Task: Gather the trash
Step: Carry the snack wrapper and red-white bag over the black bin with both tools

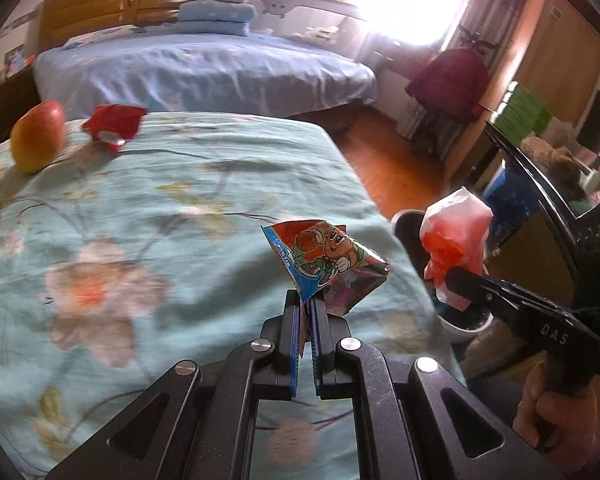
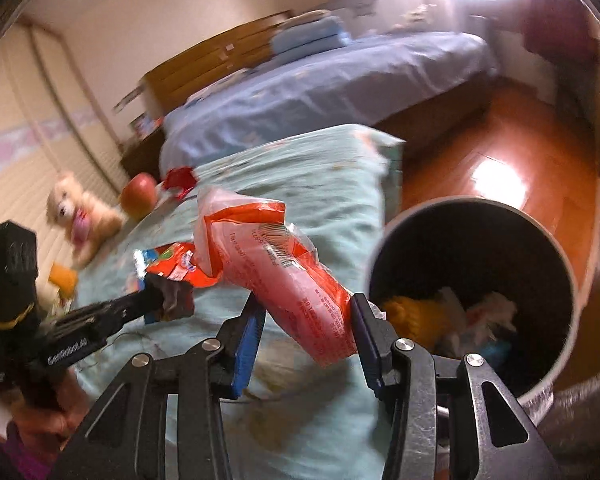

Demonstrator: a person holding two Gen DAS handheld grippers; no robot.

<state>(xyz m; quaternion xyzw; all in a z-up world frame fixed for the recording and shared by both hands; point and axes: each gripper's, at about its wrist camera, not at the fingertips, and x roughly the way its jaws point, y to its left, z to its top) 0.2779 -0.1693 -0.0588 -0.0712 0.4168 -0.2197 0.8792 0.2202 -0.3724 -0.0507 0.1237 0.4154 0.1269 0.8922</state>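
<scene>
My left gripper (image 1: 306,302) is shut on a colourful cartoon snack wrapper (image 1: 324,258), held above the floral teal bedcover (image 1: 160,208) near its right edge. My right gripper (image 2: 306,312) is shut on an orange and pink plastic bag (image 2: 268,248), held up beside the round trash bin (image 2: 540,236); the bag also shows in the left wrist view (image 1: 456,240). The bin holds yellow and white scraps. A red crumpled wrapper (image 1: 114,122) lies at the far left of the cover, also in the right wrist view (image 2: 179,179).
An apple (image 1: 38,136) stands next to the red wrapper. A plush dog (image 2: 82,210) lies at the left of the cover. A blue bed (image 1: 204,68) stands behind. Wooden floor (image 2: 500,152) lies right of the cover, around the bin.
</scene>
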